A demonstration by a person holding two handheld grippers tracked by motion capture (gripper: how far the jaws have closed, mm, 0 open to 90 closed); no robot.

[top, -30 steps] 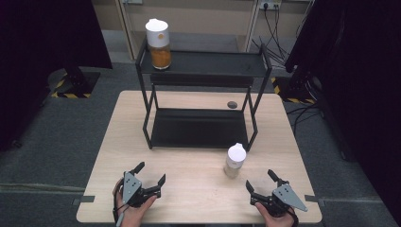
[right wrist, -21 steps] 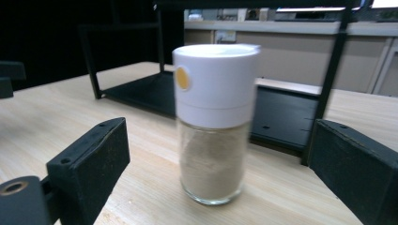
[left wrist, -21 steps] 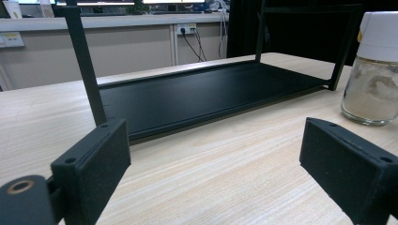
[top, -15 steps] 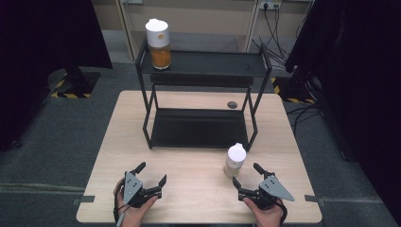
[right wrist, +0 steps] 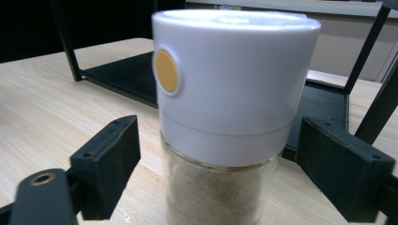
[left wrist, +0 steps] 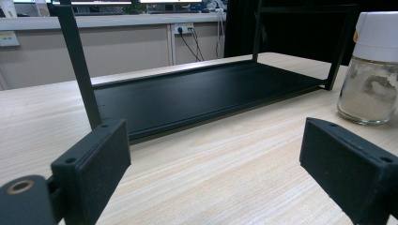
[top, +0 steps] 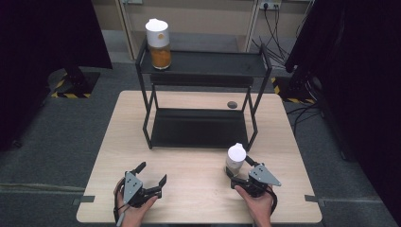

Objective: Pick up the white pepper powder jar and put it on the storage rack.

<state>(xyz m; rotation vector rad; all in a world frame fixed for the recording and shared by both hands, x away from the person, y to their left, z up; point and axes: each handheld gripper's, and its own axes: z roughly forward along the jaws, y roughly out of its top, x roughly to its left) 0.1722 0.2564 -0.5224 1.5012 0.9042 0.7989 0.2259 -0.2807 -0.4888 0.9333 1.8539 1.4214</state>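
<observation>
On pale wooden table point(top: 198, 187): black rack point(top: 201, 127).

Light wooden desk point(top: 189, 189), pale grain running across it, standing on a grey floor point(top: 71, 137).

Black metal shelf rack point(top: 198, 127) stands on the desk, beyond both tools; its lower tray rests flat on the wood, its upper shelf is raised on thin posts.

On the upper shelf, far beyond the left tool point(top: 150, 183): tall jar with orange contents point(top: 159, 43), white lid, upright.

On the desk itself: small glass jar of pale powder point(top: 235, 160), white cap, upright, between the jaws of the right tool point(top: 236, 171), just in front of the rack's near right leg.

Small dark round spot point(top: 231, 104) on the desk behind the rack, well beyond the right tool.
</observation>
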